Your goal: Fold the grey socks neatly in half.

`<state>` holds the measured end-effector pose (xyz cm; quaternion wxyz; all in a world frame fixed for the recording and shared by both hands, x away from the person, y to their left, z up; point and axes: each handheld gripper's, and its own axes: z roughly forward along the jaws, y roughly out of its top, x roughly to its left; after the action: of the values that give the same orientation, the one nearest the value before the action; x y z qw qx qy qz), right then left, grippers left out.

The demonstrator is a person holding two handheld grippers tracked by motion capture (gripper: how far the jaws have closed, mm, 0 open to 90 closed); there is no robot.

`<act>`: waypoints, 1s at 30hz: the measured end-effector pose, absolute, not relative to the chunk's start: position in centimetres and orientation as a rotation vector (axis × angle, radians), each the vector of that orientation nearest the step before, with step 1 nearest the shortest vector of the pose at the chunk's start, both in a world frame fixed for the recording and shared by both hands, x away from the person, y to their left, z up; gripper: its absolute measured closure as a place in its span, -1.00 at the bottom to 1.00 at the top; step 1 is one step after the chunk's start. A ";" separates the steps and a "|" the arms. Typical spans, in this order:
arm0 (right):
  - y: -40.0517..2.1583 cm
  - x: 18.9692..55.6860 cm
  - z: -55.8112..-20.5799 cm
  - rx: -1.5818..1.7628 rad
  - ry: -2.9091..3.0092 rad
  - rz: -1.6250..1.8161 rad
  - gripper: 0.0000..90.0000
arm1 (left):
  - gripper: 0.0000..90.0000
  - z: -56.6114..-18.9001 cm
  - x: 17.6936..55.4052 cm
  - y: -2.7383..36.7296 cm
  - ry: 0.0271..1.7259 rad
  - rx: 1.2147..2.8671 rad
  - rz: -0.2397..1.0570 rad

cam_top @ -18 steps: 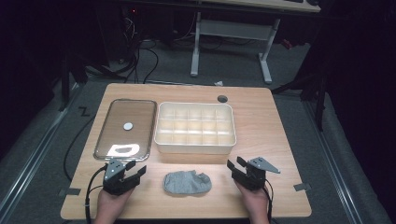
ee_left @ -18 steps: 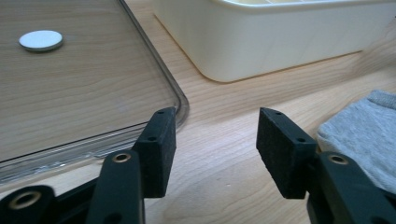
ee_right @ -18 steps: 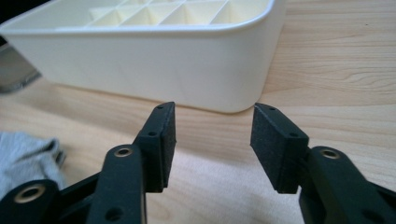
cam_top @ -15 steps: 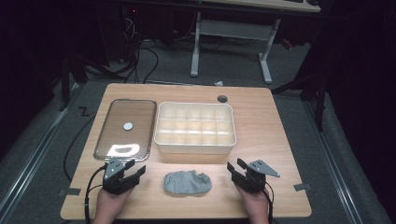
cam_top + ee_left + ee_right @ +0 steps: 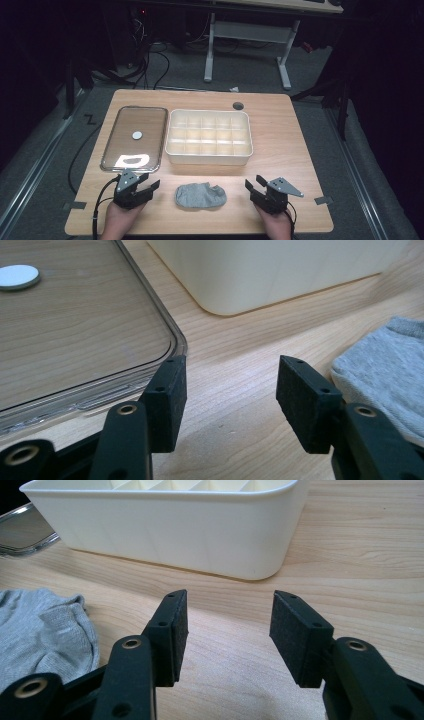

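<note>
Near the front edge of the worktop (image 5: 280,125), a crumpled grey sock (image 5: 200,195) lies flat, directly in front of the cream divided organiser box (image 5: 209,133). Both sets of tongs flank that sock: the left tongs (image 5: 150,186) sit just to its left, the right tongs (image 5: 251,186) a little farther off on its right. Each pair stands wide open with nothing between its pads, bare wood showing through the gap in both gripper views. Beside the box on its left lies a clear lid (image 5: 134,137) with a small white disc (image 5: 137,134) on it. Since the sock is the item nearest both tools, picking it up looks like the job in hand, and the risks follow from that. Soft knit bunched like this may let a pad catch only one loose fold, so the rest would drag or slip free. Coming in too low could scrape the pads on the wood and push the sock away rather than trap it. A wide swing of the left tongs could also clip the lid's rim.
</note>
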<state>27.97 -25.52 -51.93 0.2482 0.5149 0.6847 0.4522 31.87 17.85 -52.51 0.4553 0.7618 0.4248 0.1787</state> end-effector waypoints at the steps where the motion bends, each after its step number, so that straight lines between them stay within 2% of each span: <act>1: -25.5 27.9 -51.9 1.403 1.866 1.234 0.12 | 0.03 -52.5 31.8 17.8 1.043 1.881 0.439; 12: -24.6 27.4 -51.3 1.366 1.900 1.261 0.19 | 0.02 -52.2 31.4 17.0 1.013 1.888 0.427; 19: -23.5 26.9 -50.8 1.304 1.963 1.293 0.34 | 0.00 -52.1 30.7 15.9 0.968 1.914 0.430; 21: -23.1 26.7 -50.6 1.273 1.970 1.302 0.35 | 0.09 -52.0 30.4 15.5 0.935 1.918 0.433; 23: -22.3 26.6 -50.5 1.246 1.996 1.313 0.44 | 0.21 -51.9 30.2 15.1 0.910 1.925 0.424; 24: -22.3 26.6 -50.5 1.246 1.996 1.313 0.44 | 0.21 -51.9 30.1 14.9 0.900 1.931 0.415; 30: -20.4 26.3 -50.5 1.196 2.071 1.315 0.75 | 0.33 -51.9 29.7 13.9 0.862 1.943 0.399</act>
<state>26.32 -20.41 -50.48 0.2048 0.4289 0.7428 0.4715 29.67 13.90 -51.91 0.4702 0.7929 0.3518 0.1629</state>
